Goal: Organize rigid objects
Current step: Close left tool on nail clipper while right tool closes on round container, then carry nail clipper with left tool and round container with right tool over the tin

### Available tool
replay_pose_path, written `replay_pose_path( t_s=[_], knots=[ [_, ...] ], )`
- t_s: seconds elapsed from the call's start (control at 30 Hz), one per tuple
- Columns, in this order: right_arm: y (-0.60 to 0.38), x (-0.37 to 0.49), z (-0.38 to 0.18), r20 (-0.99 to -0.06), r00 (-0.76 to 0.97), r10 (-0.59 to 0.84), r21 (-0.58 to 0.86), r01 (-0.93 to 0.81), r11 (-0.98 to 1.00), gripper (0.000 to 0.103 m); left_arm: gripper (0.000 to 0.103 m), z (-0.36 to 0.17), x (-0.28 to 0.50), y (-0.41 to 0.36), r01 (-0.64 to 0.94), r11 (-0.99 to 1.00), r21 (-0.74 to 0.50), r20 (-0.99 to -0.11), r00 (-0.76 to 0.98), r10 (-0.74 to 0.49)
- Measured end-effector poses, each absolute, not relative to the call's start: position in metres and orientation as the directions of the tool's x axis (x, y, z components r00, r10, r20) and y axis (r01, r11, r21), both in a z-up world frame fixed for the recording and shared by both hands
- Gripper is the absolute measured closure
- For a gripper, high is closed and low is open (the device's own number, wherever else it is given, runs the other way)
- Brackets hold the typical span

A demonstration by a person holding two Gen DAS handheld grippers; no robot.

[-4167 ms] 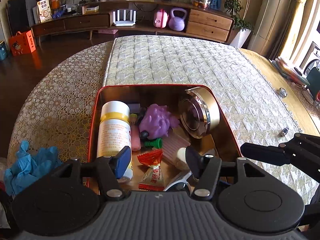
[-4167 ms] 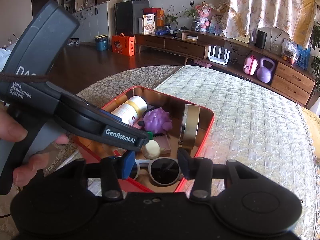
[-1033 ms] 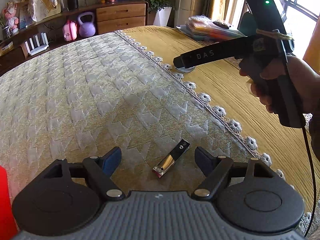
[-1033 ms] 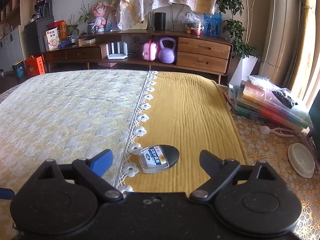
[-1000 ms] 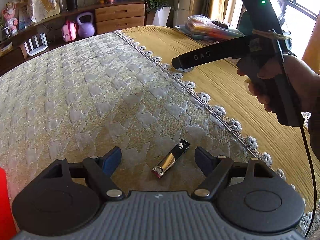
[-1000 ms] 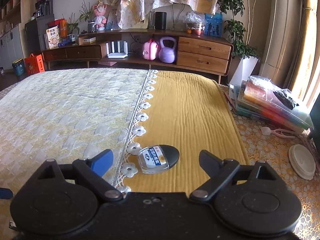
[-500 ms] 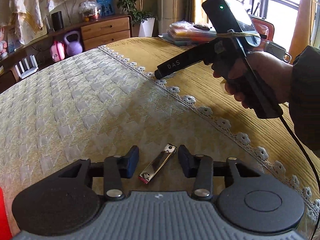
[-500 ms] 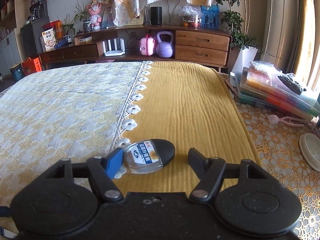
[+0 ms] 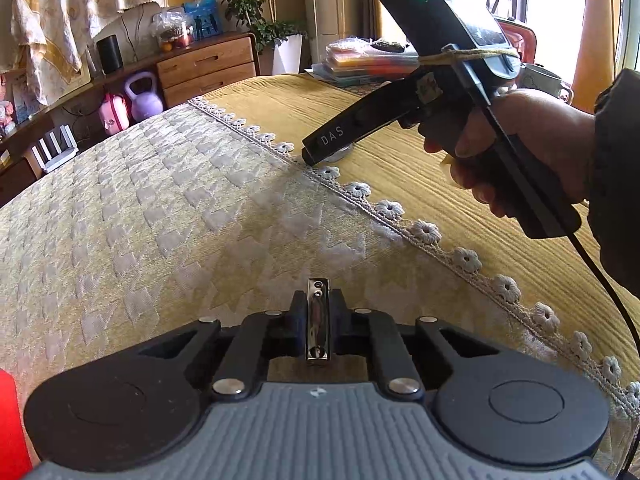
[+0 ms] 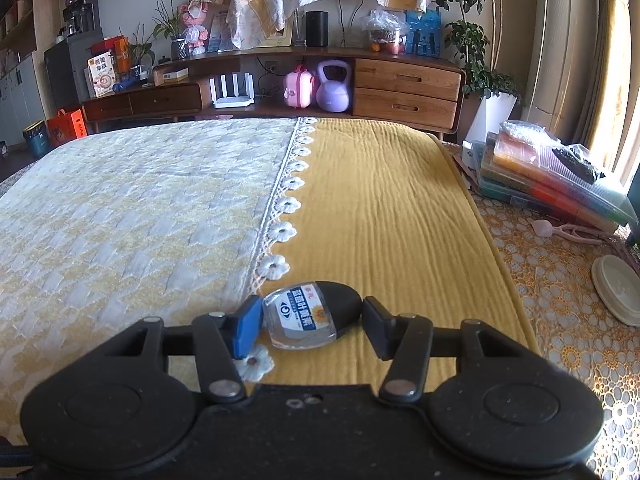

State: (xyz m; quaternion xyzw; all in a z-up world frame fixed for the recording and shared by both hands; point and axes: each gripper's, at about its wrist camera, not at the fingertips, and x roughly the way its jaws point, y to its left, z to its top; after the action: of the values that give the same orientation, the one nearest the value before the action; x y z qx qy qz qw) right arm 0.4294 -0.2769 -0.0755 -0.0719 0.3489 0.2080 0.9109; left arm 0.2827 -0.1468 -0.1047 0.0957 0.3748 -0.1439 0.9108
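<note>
A shiny metal nail clipper (image 9: 318,320) lies lengthwise between the pads of my left gripper (image 9: 318,306), which is shut on it just above the pale patterned cloth (image 9: 180,220). A small clear bottle with a black cap and blue label (image 10: 308,314) lies on the yellow cloth (image 10: 380,208) by the lace trim. My right gripper (image 10: 312,314) has its jaws closing on it, one pad against each end. The left wrist view shows a person's hand (image 9: 520,152) holding that right tool (image 9: 400,116) with its nose down at the trim.
The corner of a red tin (image 9: 8,420) shows at the lower left. A stack of coloured plastic boxes (image 10: 552,176) and a white round lid (image 10: 618,290) lie at the table's right edge. A wooden sideboard (image 10: 404,88) stands beyond the table.
The left jaws closed onto the nail clipper, which turned from slanted to straight along the fingers. The right jaws narrowed from wide apart to both ends of the bottle.
</note>
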Motion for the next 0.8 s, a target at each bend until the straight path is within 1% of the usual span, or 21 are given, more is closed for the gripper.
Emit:
replay_pose_path(
  t_s=[0.4, 0.8],
  knots=[
    [-0.284, 0.34, -0.048, -0.681, 0.621, 0.388, 0.052, -0.488, 0.871, 0.049, 0.092, -0.096, 0.267, -0.117, 0.223, 0.975, -0.014, -0.753, 0.639, -0.157],
    [-0.263, 0.261, -0.023, -0.669, 0.623, 0.405, 0.021, -0.53, 0.848, 0.05, 0.092, -0.081, 0.223, -0.08, 0.119, 0.991, -0.06, -0.764, 0.633, -0.123]
  ],
)
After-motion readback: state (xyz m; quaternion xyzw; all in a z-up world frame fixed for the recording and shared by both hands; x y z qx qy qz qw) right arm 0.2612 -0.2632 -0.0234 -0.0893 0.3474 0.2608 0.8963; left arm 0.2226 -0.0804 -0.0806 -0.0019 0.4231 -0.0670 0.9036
